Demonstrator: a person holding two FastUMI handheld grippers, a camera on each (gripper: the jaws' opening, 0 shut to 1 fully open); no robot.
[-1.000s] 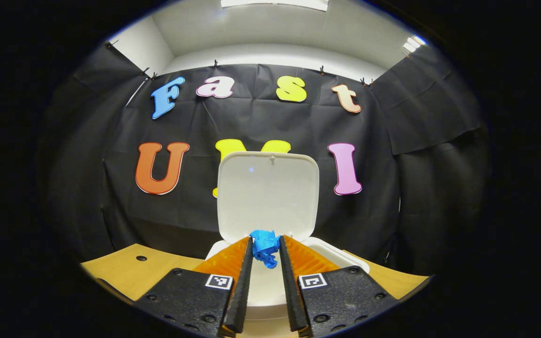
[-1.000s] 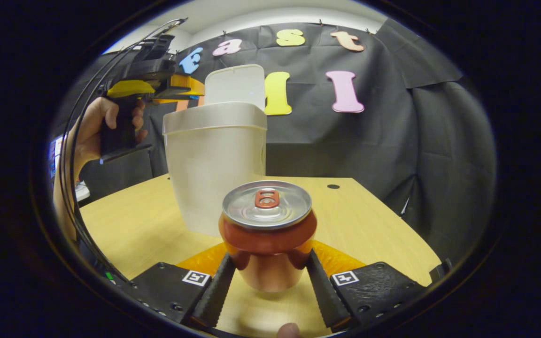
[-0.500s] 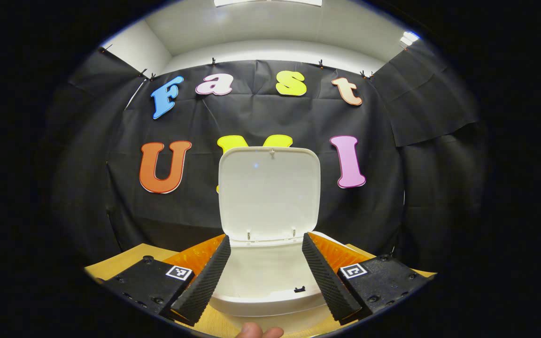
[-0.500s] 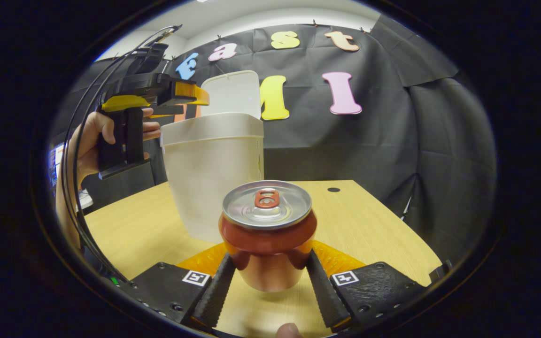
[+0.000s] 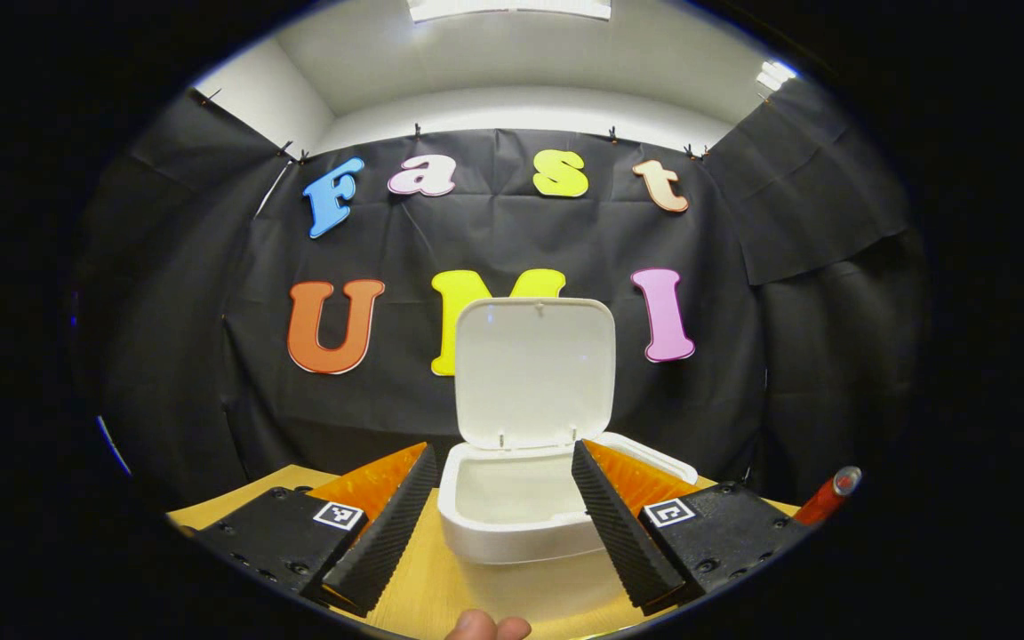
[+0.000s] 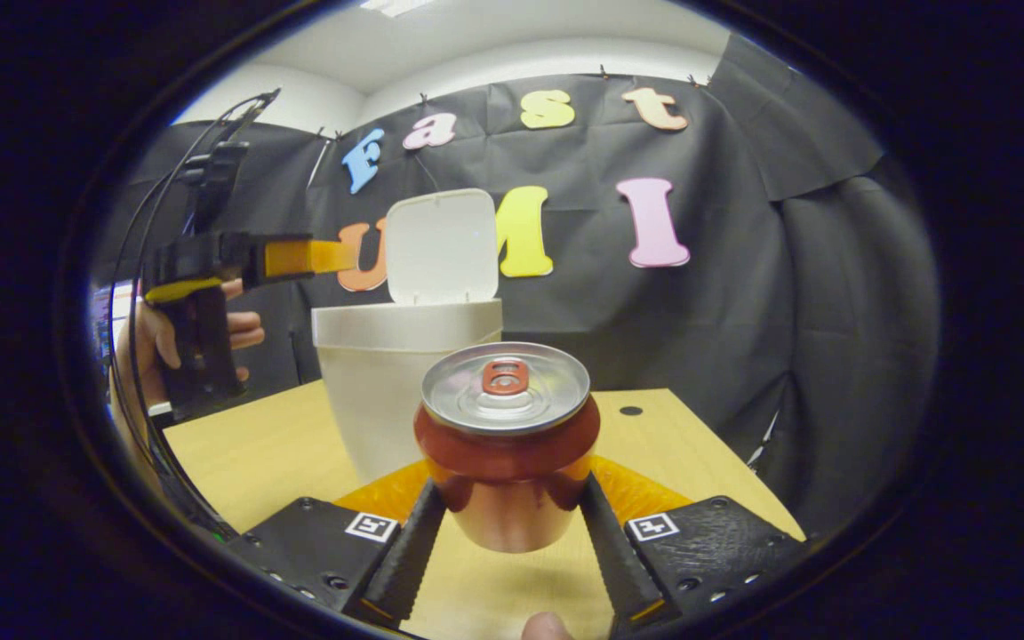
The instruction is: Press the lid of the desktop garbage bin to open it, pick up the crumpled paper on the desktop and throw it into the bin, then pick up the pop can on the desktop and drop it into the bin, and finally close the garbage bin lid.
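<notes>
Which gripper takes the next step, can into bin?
Right. The right gripper already has its fingers clamped on the pop can, with the open bin just ahead. The left gripper is open, holding nothing.

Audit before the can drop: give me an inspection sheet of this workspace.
Surface: wooden table, a dark hole near its far edge.
Job's things: white bin upright, lid raised; can upright between the right fingers, clear of the table; paper not seen.
Clutter: nothing seen.
Grippers: right gripper shut on the can; left gripper open, level with the bin's rim.
Cables: black cables run along the left gripper.
Surroundings: black cloth wall, white ceiling.
</notes>
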